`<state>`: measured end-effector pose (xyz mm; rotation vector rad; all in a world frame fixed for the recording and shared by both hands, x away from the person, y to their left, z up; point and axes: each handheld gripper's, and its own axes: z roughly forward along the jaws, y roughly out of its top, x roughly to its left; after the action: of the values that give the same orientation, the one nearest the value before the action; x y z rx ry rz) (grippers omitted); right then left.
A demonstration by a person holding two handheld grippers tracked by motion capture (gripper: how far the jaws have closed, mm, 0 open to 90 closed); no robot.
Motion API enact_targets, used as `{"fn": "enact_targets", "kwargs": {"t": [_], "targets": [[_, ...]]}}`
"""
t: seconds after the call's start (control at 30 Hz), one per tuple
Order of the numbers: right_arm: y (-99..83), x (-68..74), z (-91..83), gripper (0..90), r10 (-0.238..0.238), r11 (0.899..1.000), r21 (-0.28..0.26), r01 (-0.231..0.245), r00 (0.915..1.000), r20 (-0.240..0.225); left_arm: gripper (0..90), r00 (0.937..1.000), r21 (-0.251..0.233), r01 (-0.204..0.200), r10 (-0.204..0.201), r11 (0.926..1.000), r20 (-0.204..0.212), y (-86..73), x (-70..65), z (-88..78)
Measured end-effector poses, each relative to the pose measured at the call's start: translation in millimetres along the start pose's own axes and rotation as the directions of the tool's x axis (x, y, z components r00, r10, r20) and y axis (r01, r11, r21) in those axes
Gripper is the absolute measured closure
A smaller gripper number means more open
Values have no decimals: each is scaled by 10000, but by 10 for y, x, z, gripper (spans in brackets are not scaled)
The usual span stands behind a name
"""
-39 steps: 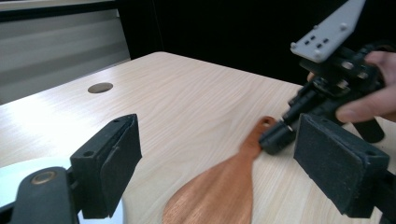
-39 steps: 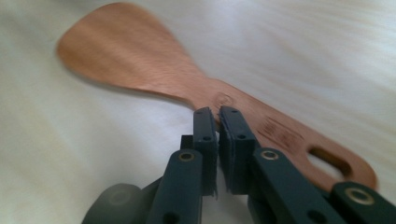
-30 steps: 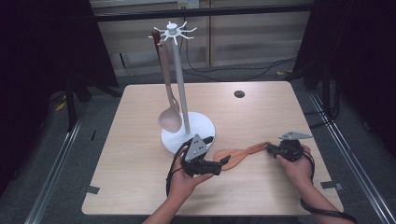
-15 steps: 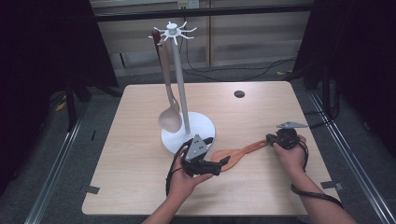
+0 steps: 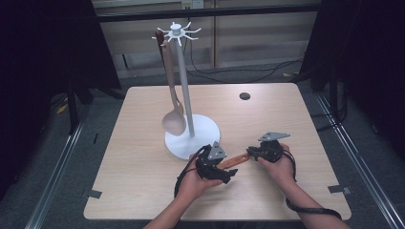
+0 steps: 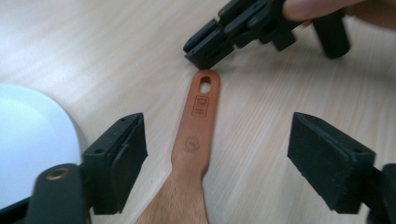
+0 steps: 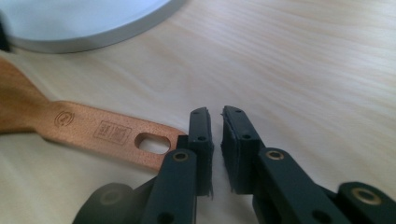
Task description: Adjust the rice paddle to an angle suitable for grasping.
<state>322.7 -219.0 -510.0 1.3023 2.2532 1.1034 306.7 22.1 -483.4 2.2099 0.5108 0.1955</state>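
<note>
High view: the wooden spatula [image 5: 232,161] is seen flat on the table [image 5: 133,191] near its front edge, between both grippers. Left gripper view: wide-open jaws straddle the handle (untouched). Right gripper view: the right gripper [image 7: 215,149] is nearly closed, empty, beside the handle's holed end

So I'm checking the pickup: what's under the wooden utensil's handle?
Bare table lies under the wooden utensil, flat between the open left hand-held gripper. Its broad end is out of frame.

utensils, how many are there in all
2: a pale spoon hangs from the white stand; a brown wooden spatula lies flat on the table between the two grippers.
</note>
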Motion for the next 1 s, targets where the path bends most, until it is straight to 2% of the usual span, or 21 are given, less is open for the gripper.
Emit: {"fn": "enact_targets", "kwargs": {"t": [0.07,0.1,0.13,0.2,0.27,0.33,0.4,0.43,0.47,0.5,0.53,0.57,0.6,0.63,0.67,0.73,0.77,0.8,0.9,0.97,1.0], "targets": [[-16,44,-15,755,69,10000,-5,-69,9996,-267,242,9996,928,-256,264,9954,-77,-20,34,56],[-32,53,-29,724,214,9997,-90,-216,9996,-208,258,9994,1143,-346,354,9928,-49,-30,51,78],[-50,55,-51,695,337,9993,-127,-340,9991,-238,274,9997,1210,-232,244,9924,-86,-39,51,97],[-84,46,-94,658,467,9986,-228,-474,9984,-316,314,9983,1889,-557,576,9804,-47,-40,111,107],[-127,31,-156,618,459,9985,-287,-471,9982,-392,355,9988,2124,-476,497,9760,-43,-25,140,112],[-147,23,-190,608,509,9982,-312,-522,9979,-400,364,9989,2159,-469,477,9753,17,-9,154,125],[-173,-6,-253,571,607,9974,-367,-622,9973,-415,374,9995,2429,-300,265,9696,173,47,177,167],[-180,-17,-269,556,618,9974,-355,-631,9974,-370,372,9989,2670,-403,328,9628,324,83,190,178],[-180,-17,-269,556,618,9974,-355,-631,9974,-370,375,9989,2670,-403,328,9628,324,83,190,178],[-193,-37,-300,527,787,9960,-407,-801,9963,-355,390,9999,2784,-49,10,9605,141,138,174,225],[-199,-44,-316,516,862,9953,-408,-875,9957,-341,402,9996,3023,-224,158,9530,242,169,183,235],[-205,-51,-328,509,880,9952,-406,-892,9957,-305,411,9996,3077,-192,124,9513,243,190,175,254],[-209,-54,-336,504,871,9953,-404,-883,9958,-297,415,9991,3286,-405,332,9436,278,218,182,267],[-212,-56,-347,496,909,9949,-411,-921,9954,-302,415,9994,3157,-248,162,9485,297,231,170,293],[-214,-61,-355,489,923,9947,-431,-935,9953,-302,415,9984,3215,-510,402,9455,401,250,182,311],[-214,-66,-366,482,952,9945,-422,-963,9951,-258,422,9985,3159,-517,431,9474,341,260,175,332],[-213,-81,-386,459,1033,9935,-462,-1045,9943,-271,461,9988,3208,-451,371,9461,309,292,169,354],[-214,-88,-400,451,1050,9932,-485,-1062,9941,-265,488,9985,3122,-475,361,9488,422,298,161,361],[-223,-116,-444,429,1145,9918,-555,-1154,9932,-196,631,9979,3092,-547,415,9494,490,308,141,363],[-233,-134,-476,417,1238,9905,-591,-1243,9922,-129,648,9983,3101,-442,301,9497,500,308,144,362],[-239,-146,-488,410,1266,9898,-649,-1272,9919,-129,657,9992,3039,-284,189,9523,339,307,139,364]]}}
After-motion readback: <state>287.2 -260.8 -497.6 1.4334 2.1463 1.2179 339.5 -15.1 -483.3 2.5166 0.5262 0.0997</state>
